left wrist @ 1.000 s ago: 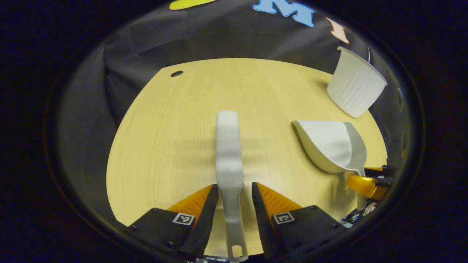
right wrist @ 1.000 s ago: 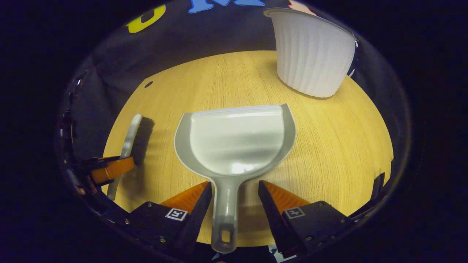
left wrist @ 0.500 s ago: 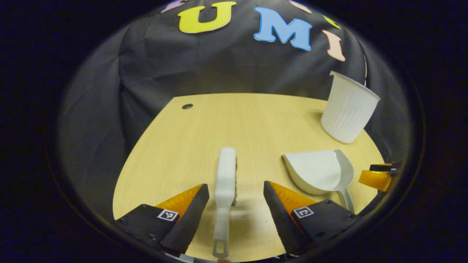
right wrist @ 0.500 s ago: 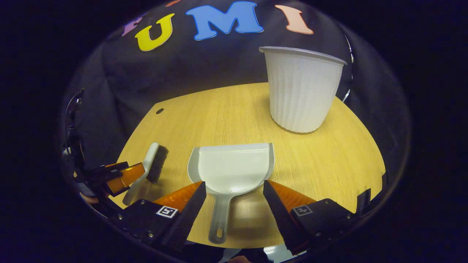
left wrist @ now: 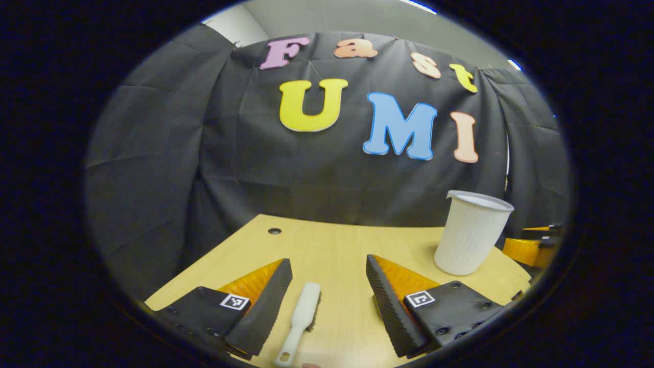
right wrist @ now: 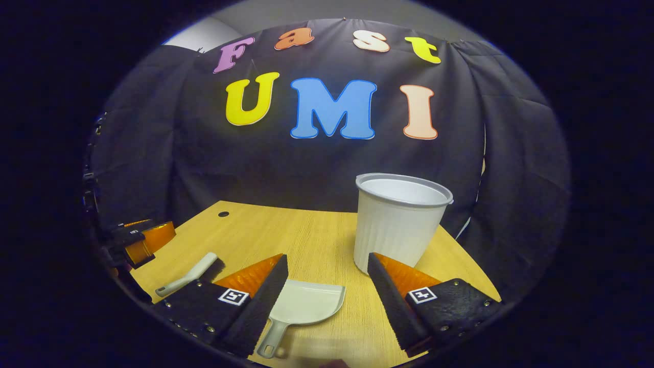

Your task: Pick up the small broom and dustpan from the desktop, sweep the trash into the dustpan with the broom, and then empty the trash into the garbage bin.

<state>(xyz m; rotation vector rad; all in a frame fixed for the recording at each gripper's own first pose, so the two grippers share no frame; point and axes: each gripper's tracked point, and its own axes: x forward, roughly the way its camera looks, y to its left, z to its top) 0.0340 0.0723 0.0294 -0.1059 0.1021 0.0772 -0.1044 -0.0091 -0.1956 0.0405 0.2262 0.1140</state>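
Broom (left wrist: 305, 312) and dustpan (right wrist: 306, 305) lie flat on the desktop (left wrist: 327, 245), each low in frame between splayed fingers that touch nothing. Left gripper (left wrist: 327, 301) and right gripper (right wrist: 327, 301) stand open above them. Bin (right wrist: 401, 222) stands upright at centre right. No trash is visible; the scene fits either pickup ahead or tools set down afterwards.

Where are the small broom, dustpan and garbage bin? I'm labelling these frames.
small broom (left wrist: 306, 305), left gripper view, on its back.
dustpan (right wrist: 306, 304), right gripper view, inside its pan.
garbage bin (right wrist: 396, 230), right gripper view, on its ribbed wall.
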